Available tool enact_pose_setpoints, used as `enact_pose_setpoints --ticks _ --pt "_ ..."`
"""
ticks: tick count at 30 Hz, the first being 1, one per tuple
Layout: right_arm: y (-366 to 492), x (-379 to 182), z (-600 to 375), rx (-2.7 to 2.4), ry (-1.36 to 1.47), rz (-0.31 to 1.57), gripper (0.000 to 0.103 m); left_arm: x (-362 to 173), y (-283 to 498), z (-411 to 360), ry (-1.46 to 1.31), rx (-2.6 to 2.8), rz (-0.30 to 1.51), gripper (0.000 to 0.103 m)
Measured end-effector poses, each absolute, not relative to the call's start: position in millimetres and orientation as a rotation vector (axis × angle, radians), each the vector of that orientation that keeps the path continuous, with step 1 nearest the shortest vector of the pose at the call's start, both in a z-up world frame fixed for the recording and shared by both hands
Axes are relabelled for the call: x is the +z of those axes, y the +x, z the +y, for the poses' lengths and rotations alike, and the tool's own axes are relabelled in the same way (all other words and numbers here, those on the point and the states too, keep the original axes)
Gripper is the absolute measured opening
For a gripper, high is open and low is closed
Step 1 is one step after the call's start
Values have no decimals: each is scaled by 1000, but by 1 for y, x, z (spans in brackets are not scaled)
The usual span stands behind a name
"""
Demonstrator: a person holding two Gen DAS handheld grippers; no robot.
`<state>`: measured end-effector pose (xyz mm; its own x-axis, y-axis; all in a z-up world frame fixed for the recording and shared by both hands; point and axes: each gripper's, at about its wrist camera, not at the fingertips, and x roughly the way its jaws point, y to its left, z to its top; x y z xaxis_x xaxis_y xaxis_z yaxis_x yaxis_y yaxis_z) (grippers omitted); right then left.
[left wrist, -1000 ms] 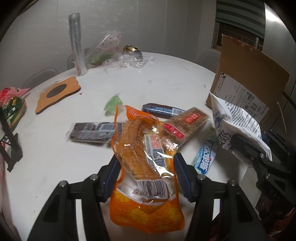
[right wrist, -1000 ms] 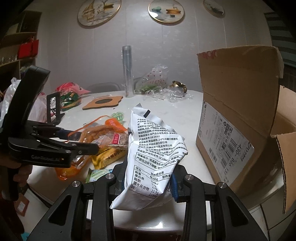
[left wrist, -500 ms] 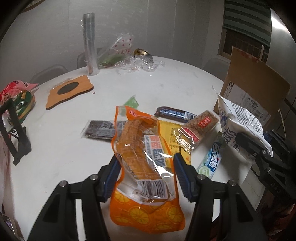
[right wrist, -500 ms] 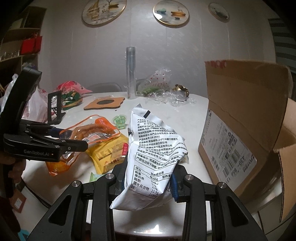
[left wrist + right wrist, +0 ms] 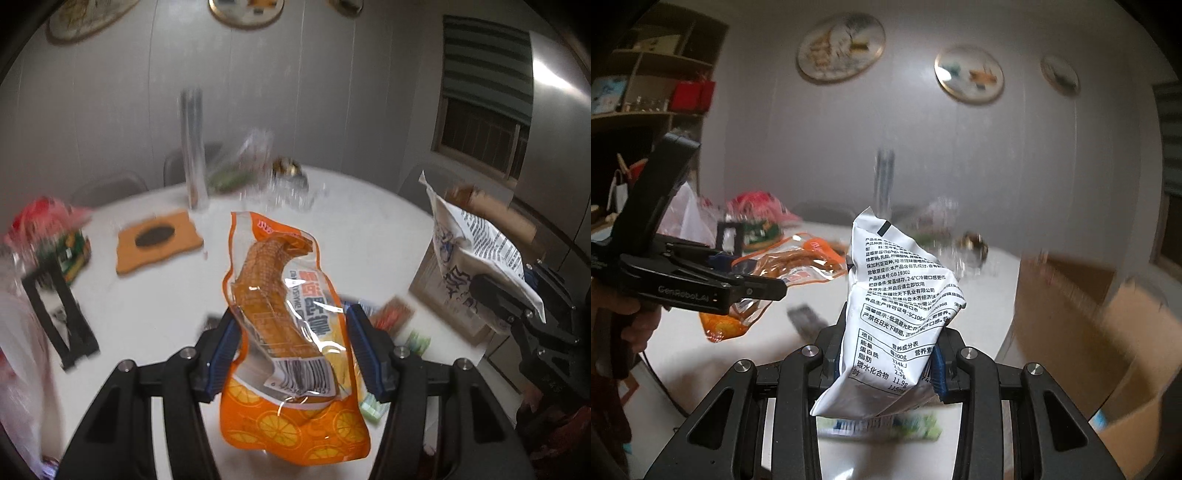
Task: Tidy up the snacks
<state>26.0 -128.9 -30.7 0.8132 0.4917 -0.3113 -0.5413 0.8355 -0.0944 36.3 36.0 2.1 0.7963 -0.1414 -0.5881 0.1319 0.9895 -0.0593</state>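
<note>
Both packets have been lifted clear of the white round tabletop point(image 5: 155, 302) since a second ago, and more wall is now seen behind them. An orange-and-clear plastic snack packet with a barcode label point(image 5: 291, 325) is pinched by the left tongs point(image 5: 291, 343), their blue pads pressed on its sides; its long axis runs away from the camera, its orange printed end nearest. A white foil pouch printed with black text point(image 5: 897, 317) is pinched by the right tongs point(image 5: 886, 360), upright, its sealed top edge pointing up. A blurred brown cardboard box point(image 5: 1100, 332) stands just to the right.
</note>
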Motion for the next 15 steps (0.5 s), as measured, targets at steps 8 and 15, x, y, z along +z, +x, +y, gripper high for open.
enact_pose_setpoints --ticks 8,15 --pt "31 23 -170 574 -138 205 31 79 39 -4 32 -240 510 55" --pt "44 39 -226 494 -91 217 31 112 61 -70 80 -390 487 55"
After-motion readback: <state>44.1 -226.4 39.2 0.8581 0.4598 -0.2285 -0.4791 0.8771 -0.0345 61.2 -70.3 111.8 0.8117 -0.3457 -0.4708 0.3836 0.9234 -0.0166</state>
